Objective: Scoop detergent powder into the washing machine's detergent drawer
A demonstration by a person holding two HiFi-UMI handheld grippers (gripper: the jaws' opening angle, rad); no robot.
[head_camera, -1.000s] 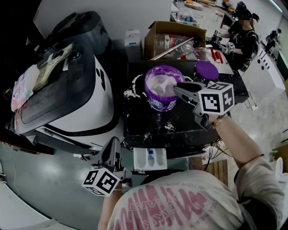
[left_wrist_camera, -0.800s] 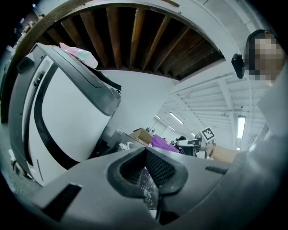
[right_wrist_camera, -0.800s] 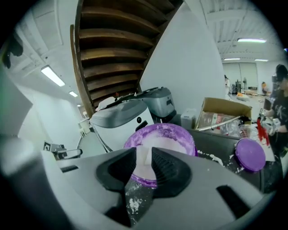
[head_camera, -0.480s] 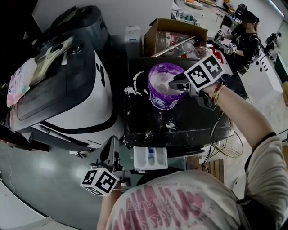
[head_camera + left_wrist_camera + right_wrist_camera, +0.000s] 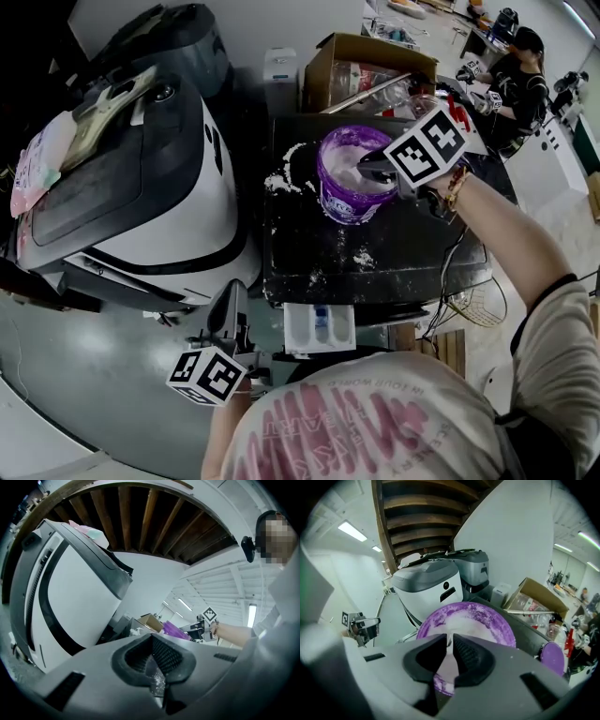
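Spilled powder (image 5: 281, 180) dusted the black desk (image 5: 403, 253) ahead of me. My right gripper (image 5: 364, 169) hung tipped down over the open purple tub (image 5: 352, 208) of detergent powder (image 5: 339, 155). Its jaws had just been closing and pinched a thin white strip (image 5: 448, 641). My left gripper (image 5: 232, 298) was pressed together and empty, with the pulled-out detergent drawer (image 5: 319, 328) just beside it.

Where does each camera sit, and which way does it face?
Head view: on the head, facing steeply down at washing machine, tub and drawer; left gripper, right gripper and arm show.
Left gripper view: low, facing level past its jaws at the washing machine.
Right gripper view: facing down into the tub; its jaws have just closed on a scoop.
All share the tub.
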